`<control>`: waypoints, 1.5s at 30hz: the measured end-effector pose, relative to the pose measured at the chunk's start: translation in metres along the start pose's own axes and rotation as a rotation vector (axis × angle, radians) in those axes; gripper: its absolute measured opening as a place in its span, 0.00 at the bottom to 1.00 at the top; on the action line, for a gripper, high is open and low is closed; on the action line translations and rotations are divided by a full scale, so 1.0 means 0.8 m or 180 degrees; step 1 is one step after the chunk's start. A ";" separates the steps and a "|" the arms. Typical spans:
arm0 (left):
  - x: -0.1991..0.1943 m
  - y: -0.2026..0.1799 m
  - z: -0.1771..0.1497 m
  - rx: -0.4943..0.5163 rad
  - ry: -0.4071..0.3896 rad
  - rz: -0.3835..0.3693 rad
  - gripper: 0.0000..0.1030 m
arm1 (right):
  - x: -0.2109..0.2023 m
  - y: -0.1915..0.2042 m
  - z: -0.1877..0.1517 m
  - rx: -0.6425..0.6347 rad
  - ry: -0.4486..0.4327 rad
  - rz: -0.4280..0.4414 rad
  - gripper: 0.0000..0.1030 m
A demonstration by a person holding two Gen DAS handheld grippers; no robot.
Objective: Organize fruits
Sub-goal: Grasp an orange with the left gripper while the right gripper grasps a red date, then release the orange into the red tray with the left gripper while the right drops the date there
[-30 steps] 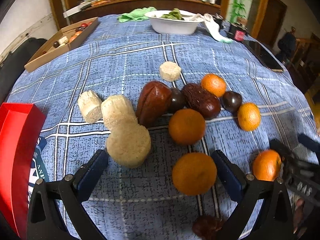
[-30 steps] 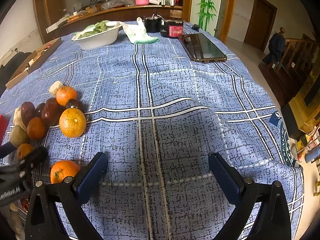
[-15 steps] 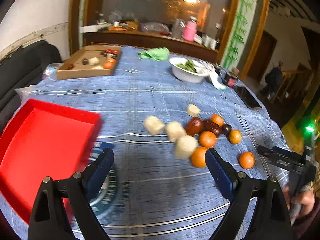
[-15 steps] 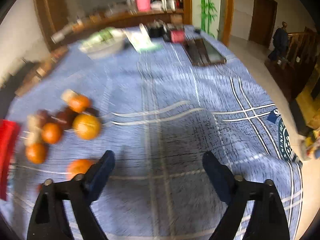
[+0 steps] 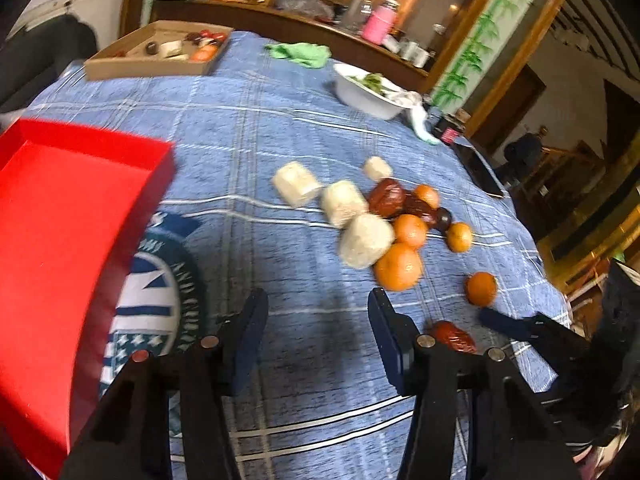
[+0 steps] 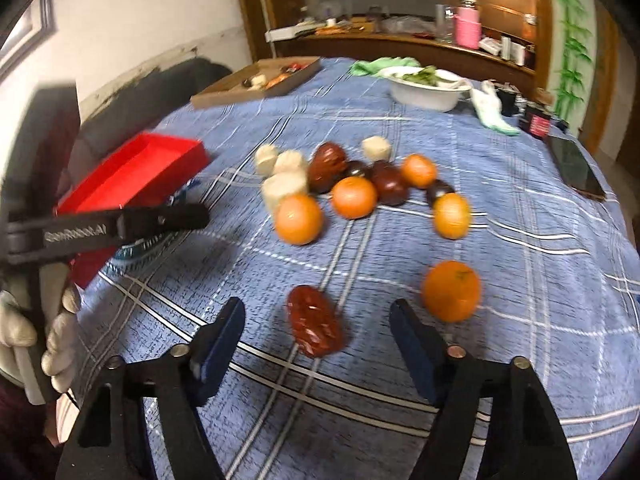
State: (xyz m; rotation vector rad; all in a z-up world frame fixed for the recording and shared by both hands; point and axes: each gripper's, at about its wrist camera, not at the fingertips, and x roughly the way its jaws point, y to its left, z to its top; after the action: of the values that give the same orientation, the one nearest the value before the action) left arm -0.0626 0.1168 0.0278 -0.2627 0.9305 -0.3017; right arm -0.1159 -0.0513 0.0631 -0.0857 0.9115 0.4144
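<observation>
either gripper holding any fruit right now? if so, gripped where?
Nothing is held. The left gripper has only bare tablecloth between its jaws. The right gripper, jaws just closing, has the red date lying ahead between the fingertips, pads apart from it.

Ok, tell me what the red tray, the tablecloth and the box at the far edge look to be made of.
Red tray: probably plastic or coated card, a smooth, uniform red with crisp thin walls.
Tablecloth: woven fabric, matte blue with pale check lines, and it shows wrinkles.
Box: likely cardboard, a dull brown with shallow, flat sides.
</observation>
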 end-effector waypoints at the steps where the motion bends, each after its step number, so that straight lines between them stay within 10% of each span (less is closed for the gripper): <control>1: 0.002 -0.007 0.002 0.0082 -0.0007 -0.0031 0.48 | 0.006 0.000 0.001 -0.0009 0.0060 -0.0008 0.62; 6: 0.021 -0.044 0.009 0.0404 0.0030 -0.0125 0.48 | 0.013 -0.002 -0.001 0.0033 0.0204 0.0080 0.33; 20: 0.066 -0.107 0.016 0.1189 0.0052 0.0133 0.35 | 0.000 -0.036 -0.015 0.0282 0.0215 0.0228 0.32; 34: 0.083 -0.093 0.012 0.1007 0.0173 0.0129 0.28 | 0.001 -0.024 -0.016 0.0169 0.0237 0.0090 0.36; 45: -0.036 0.005 0.015 0.0278 -0.0362 0.0052 0.29 | -0.018 0.006 -0.005 0.0086 0.0147 0.0144 0.28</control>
State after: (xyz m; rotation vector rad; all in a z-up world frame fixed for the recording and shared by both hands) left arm -0.0685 0.1321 0.0543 -0.1901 0.8048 -0.3085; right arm -0.1285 -0.0521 0.0723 -0.0500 0.9657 0.4435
